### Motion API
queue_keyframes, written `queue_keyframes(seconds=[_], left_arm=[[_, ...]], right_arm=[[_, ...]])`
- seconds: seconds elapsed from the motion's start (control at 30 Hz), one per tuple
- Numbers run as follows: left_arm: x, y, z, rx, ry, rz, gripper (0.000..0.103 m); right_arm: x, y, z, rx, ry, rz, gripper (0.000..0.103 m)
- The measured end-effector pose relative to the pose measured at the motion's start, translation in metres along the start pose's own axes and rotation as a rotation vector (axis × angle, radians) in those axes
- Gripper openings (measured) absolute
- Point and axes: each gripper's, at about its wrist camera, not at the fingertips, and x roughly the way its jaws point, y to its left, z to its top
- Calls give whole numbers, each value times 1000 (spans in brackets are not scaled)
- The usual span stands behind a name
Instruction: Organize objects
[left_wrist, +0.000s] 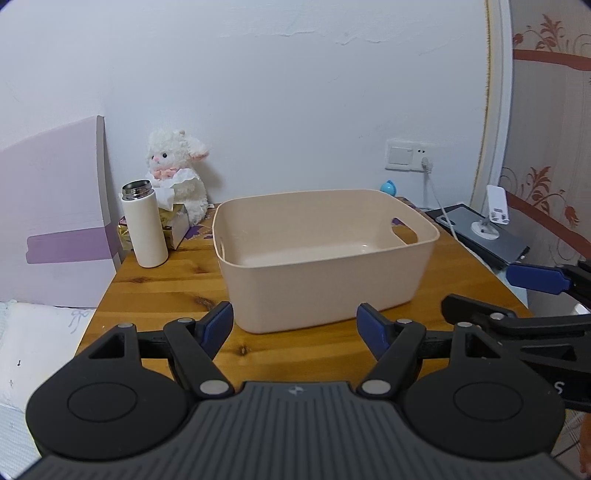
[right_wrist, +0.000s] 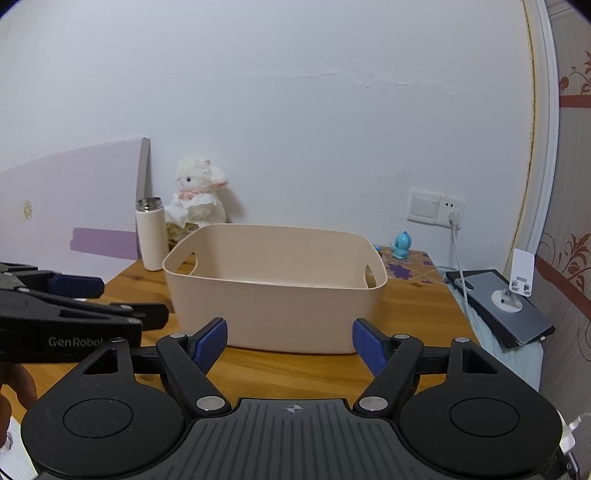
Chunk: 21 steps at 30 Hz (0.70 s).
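A beige plastic bin (left_wrist: 321, 291) with handle cut-outs stands in the middle of the wooden table (left_wrist: 166, 288); it looks empty. It also shows in the right wrist view (right_wrist: 273, 314). A white thermos (left_wrist: 144, 225) (right_wrist: 151, 236), a white plush lamb (left_wrist: 177, 166) (right_wrist: 201, 192) on a gold tissue box (left_wrist: 173, 225) and a small blue toy (right_wrist: 400, 245) stand around it. My left gripper (left_wrist: 295, 328) is open and empty just in front of the bin. My right gripper (right_wrist: 290, 341) is open and empty, also in front of the bin.
A white wall runs behind the table with a switch and socket (left_wrist: 408, 155) and a hanging cable. A laptop with a white phone stand (left_wrist: 491, 218) lies to the right of the table. A lilac board (left_wrist: 55, 206) leans at the left, above a white bed.
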Motion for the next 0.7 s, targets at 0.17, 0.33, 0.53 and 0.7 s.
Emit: queue_keyframes(seconds=[0.17,0.33,0.53,0.7], left_arm=[[-19,1,-16,-15,-28,12,75],[-36,2,-28,-16,-54,27,75],[-56,4,-38,-9,-70,38,75],[-72,1,-49,3,-76,60,74]], right_arm=[[-15,2,-10,14,-10,27,77],[-29,5,-18,17,-20,48,77],[-48,10,-26,14,-39,66,76],[-61,14,-32,-6,-36,65,76]])
